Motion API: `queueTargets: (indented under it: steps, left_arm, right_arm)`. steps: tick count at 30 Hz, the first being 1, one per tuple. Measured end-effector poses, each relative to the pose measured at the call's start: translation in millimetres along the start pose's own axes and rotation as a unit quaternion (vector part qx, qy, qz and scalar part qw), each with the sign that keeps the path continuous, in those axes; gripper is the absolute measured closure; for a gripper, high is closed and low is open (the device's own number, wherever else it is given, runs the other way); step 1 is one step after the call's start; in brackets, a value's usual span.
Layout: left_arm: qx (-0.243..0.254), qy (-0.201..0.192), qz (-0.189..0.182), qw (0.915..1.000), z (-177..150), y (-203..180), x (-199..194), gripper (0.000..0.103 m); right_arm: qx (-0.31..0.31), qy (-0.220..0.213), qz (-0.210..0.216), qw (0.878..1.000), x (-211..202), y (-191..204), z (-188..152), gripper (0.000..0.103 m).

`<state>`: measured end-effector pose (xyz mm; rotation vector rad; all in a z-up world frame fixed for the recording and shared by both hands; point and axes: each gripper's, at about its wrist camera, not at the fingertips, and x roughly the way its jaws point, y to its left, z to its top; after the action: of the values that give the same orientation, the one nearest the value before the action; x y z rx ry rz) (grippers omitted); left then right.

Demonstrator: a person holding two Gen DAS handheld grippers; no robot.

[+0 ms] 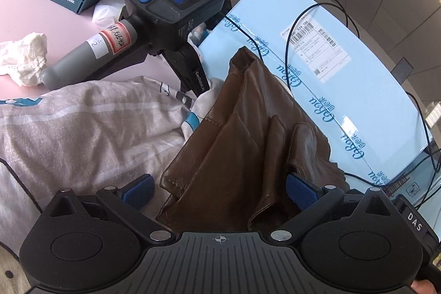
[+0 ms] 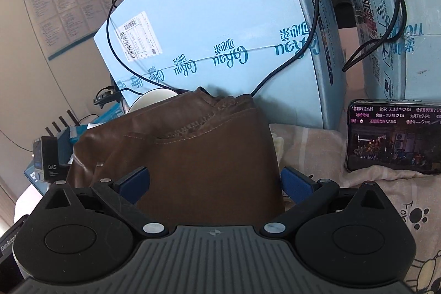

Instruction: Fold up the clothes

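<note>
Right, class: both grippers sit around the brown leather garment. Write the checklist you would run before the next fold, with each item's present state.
1. Left gripper open, leather between its fingers: ok.
2. Right gripper open, straddling the brown leather garment: ok.
3. Garment lying flat: not ok; the left wrist view shows bunched folds.
4. Black cable free of the garment: cannot tell; it runs down behind the top edge.
5. Phone apart from the garment: ok.
6. Blue carton leaves folding room: not ok; the garment lies against it.
</note>
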<state>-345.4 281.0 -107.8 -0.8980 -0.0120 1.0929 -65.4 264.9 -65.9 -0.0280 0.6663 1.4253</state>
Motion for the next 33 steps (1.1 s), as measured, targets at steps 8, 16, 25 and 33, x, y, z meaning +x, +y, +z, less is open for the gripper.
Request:
queueTargets:
  steps: [8,16,25,33]
  left_arm:
    - [0.032,-0.016,0.002,0.9994,-5.3,-7.2,-2.2,0.004]
    - [0.058,-0.032,-0.003,0.9978,-8.3,-14.7,-5.5,0.008]
    - [0.045,-0.055,-0.032,0.9970,-6.3,-11.8,-15.1,0.015]
    - [0.044,-0.081,-0.049,0.9945,-4.8,-11.0,-22.7,0.039]
  right_arm:
    - [-0.010,0.012,-0.015,1.000,16.9,2.5,0.7,0.000]
    - [-0.016,0.023,-0.019,0.999,24.6,5.2,1.0,0.000]
    - [0.018,0.050,0.091,0.994,2.1,0.2,23.2,0.000]
    - [0.012,0.052,0.142,0.988,-6.2,-5.6,23.6,0.019]
